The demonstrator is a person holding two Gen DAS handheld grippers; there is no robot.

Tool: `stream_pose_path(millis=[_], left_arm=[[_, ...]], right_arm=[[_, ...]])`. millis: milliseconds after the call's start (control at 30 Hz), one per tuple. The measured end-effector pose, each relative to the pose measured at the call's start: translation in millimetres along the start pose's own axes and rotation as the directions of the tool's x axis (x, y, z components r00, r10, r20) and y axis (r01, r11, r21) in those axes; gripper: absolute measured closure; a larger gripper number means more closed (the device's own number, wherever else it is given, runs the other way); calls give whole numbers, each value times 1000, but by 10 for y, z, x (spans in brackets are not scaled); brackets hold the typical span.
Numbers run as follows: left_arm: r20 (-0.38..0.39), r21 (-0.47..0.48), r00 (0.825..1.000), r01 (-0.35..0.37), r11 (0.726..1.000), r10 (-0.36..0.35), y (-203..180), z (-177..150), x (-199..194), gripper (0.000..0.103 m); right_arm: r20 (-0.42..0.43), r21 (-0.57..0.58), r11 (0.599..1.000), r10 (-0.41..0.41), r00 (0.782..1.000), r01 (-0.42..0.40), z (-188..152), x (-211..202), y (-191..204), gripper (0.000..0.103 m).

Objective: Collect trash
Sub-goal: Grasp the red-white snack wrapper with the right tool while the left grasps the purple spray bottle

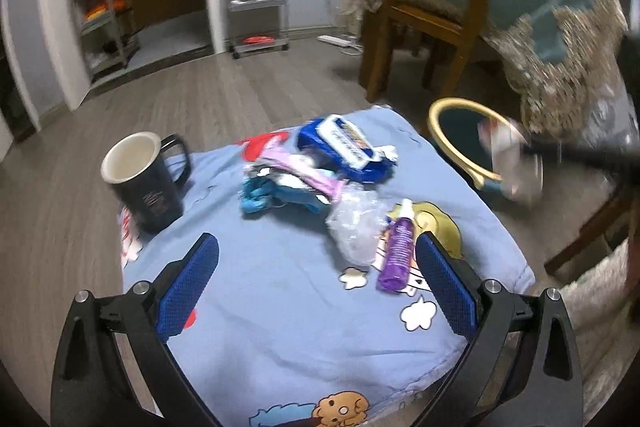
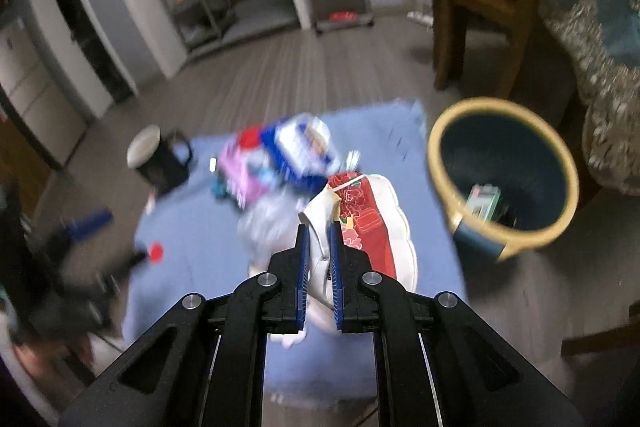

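Right wrist: claw (image 2: 319, 227) clamps red-and-white floral wrapper (image 2: 368, 219).

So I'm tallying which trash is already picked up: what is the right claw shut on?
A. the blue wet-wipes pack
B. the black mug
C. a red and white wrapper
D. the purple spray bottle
C: in the right wrist view the right claw has its blue pads pinched on the red and white wrapper, while the purple spray bottle, the black mug and the blue wet-wipes pack lie on the cloth.
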State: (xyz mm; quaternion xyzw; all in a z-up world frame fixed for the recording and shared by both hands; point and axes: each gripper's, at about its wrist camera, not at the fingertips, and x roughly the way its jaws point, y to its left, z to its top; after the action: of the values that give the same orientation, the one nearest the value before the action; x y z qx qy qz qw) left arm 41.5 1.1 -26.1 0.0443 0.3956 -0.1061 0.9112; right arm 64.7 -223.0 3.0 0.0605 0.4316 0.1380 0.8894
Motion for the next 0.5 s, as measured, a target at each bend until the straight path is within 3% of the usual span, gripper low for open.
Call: stream_pose_path(millis=[167,400,500], left_arm=[[-17,63,999,40,997,-39,-271,20,157,6],[-66,95,993,103,990,-97,-604,25,550,7],[-107,105,986,141,984,-130,-760,-10,788,19]], right_arm=[[55,-5,1000,1,999,-1,406,-75,-314,92],[49,111,991,70,996,-76,507,127,-647,92],[39,132,987,83,996,-88,521,187,-673,92]])
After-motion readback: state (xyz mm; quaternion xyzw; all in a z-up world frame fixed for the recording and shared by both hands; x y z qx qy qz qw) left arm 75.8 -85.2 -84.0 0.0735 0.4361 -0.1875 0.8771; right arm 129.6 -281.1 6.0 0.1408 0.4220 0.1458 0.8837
